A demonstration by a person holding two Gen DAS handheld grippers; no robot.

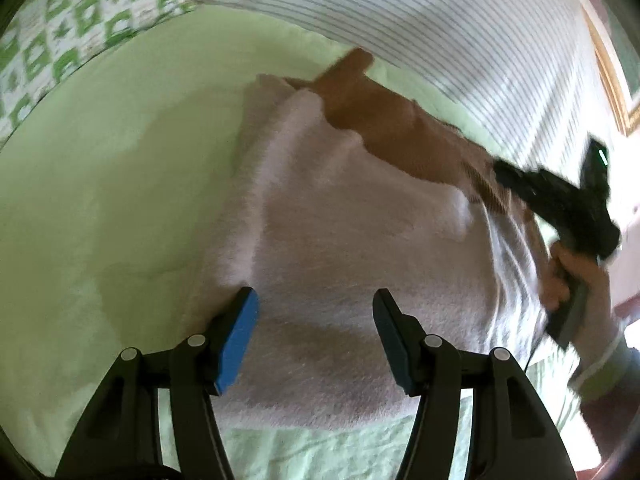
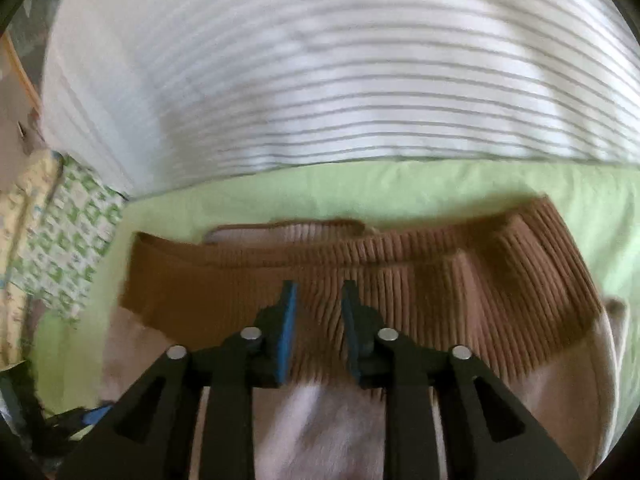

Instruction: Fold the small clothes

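Observation:
A small fuzzy pale pink garment [image 1: 340, 232] with a brown ribbed band [image 1: 380, 120] lies on a light green sheet [image 1: 120, 180]. My left gripper [image 1: 316, 300] is open just above the pink cloth's near edge and holds nothing. My right gripper [image 2: 318, 292] is over the brown ribbed band [image 2: 440, 288], its blue pads a narrow gap apart, with nothing clearly pinched between them. The pink fuzzy part [image 2: 328, 432] lies below it. In the left wrist view the right gripper [image 1: 504, 178] appears blurred at the garment's right side, held by a hand [image 1: 568, 276].
A white bedcover with thin dark stripes [image 1: 440, 32] lies behind the garment, also in the right wrist view [image 2: 320, 80]. A green-and-white patterned cloth [image 1: 60, 32] is at the far left. A wooden frame edge [image 1: 612, 80] is at the far right.

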